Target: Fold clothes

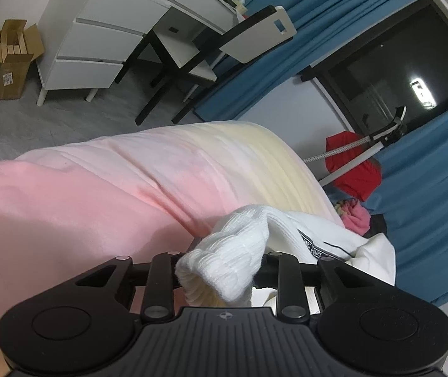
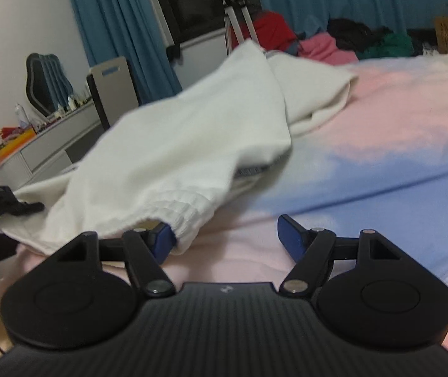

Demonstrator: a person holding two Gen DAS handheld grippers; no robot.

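Sweatshirt [image 2: 192, 132], white, half lifted off pink-blue bedspread [image 2: 381, 132], bunched, not flat-folded. Left gripper [image 1: 221, 270] pinching ribbed hem [image 1: 233, 251]. Right gripper [image 2: 227, 235] spread, 1 finger [image 2: 161, 238] touching hem edge. Folding mid-way or unfinished.

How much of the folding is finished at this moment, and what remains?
Little looks done: the white garment lies rumpled on the bed, with no neat fold visible. In hand: the left tongs are shut on its ribbed cuff. The right tongs are open beside the ribbed hem, not gripping. Left: flattening and folding it, then probably the pile of clothes behind.
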